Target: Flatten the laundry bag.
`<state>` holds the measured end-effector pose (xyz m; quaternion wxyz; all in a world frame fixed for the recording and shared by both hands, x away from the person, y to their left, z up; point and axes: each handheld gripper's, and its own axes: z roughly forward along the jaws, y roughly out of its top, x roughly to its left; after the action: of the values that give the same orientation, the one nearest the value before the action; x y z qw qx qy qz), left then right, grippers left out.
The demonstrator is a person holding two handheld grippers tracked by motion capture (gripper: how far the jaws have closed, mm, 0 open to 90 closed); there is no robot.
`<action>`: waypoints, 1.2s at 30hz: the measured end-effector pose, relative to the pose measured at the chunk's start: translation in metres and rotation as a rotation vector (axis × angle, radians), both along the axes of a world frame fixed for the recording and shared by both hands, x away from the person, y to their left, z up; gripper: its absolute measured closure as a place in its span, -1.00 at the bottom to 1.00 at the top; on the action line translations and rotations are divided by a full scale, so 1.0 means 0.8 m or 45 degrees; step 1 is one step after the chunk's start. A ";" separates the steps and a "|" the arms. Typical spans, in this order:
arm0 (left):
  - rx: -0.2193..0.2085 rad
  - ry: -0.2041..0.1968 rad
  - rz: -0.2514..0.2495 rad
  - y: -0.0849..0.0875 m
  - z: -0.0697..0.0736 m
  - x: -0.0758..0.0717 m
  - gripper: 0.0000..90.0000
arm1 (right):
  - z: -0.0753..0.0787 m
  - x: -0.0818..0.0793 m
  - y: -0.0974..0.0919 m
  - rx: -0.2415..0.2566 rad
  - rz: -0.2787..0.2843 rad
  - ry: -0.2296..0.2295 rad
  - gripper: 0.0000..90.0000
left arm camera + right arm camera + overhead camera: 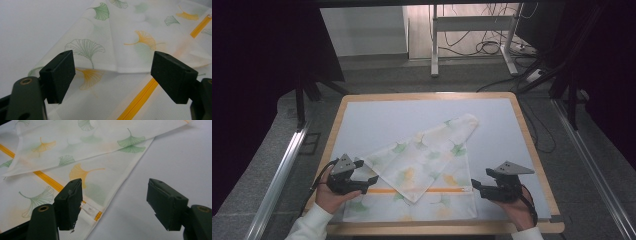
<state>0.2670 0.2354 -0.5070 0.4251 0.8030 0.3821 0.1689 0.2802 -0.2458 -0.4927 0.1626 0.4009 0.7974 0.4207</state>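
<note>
Both grippers, left gripper [371, 171] and right gripper [475, 185], jaws apart, holding nothing. I see cloth [422, 165] part-folded near table [512, 130] front edge. Thin, limp, light; I'd pinch corners or hem.

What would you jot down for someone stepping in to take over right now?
Left tool: open, holding nothing, at the cloth's left edge.
Right tool: open, holding nothing, at the cloth's right edge, beside the end of the orange stripe.
Cloth: a leaf-print piece on the grey mat, near the front. One flap is folded diagonally across it, with a corner pointing to the far right.
Done: that one diagonal fold, it seems.
Left: probably more folding or straightening; neither tool grips the fabric yet.
</note>
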 end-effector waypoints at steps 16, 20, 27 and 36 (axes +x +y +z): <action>-0.014 0.020 -0.025 0.001 0.000 0.002 -0.51 | 0.000 -0.004 0.008 0.011 0.058 0.039 -0.14; -0.036 0.021 -0.023 0.003 0.003 0.002 -0.51 | -0.001 -0.004 0.011 0.002 0.066 0.052 -0.08; -0.036 0.014 -0.041 0.001 0.007 0.002 -0.51 | -0.001 -0.005 0.012 -0.015 0.068 0.058 0.00; -0.037 0.002 -0.062 -0.004 0.011 0.002 -0.51 | 0.000 -0.005 0.011 -0.017 0.045 0.073 0.32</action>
<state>0.2685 0.2319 -0.4980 0.4404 0.8059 0.3652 0.1525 0.2761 -0.2371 -0.4931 0.1348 0.3976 0.8115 0.4065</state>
